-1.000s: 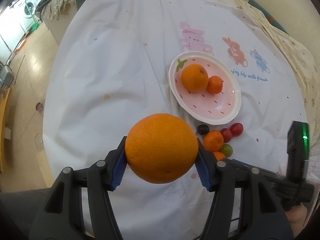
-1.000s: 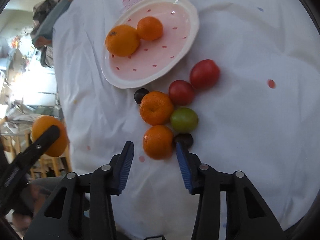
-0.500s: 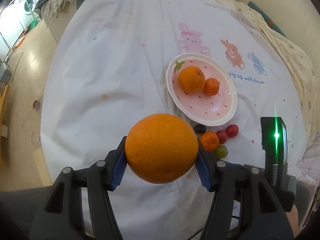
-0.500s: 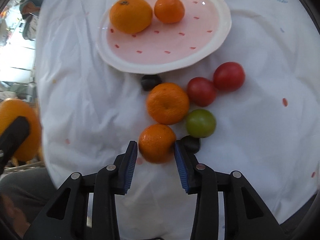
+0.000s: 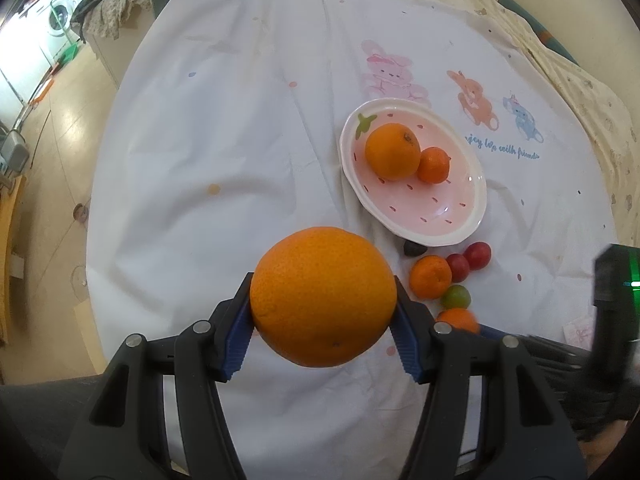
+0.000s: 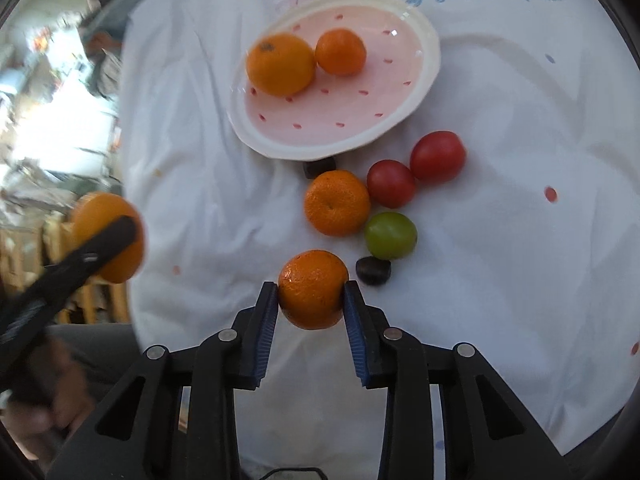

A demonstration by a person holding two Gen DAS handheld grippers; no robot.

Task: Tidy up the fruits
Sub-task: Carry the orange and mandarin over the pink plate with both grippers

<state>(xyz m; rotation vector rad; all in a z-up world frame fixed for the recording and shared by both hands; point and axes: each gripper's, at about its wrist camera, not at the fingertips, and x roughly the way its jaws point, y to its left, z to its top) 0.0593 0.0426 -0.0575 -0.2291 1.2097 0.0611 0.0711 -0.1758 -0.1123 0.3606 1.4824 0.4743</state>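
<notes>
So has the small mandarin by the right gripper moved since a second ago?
Yes. The mandarin has left the dark fruit it sat beside and now sits between the right gripper pads.

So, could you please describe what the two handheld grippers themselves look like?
Both look alike. The left gripper and right gripper each have two black plastic fingers with triangular cut-outs and round silver pivot pins. The fingertips carry ribbed blue pads. From the left view, the right unit's black body shows a green light.
</notes>
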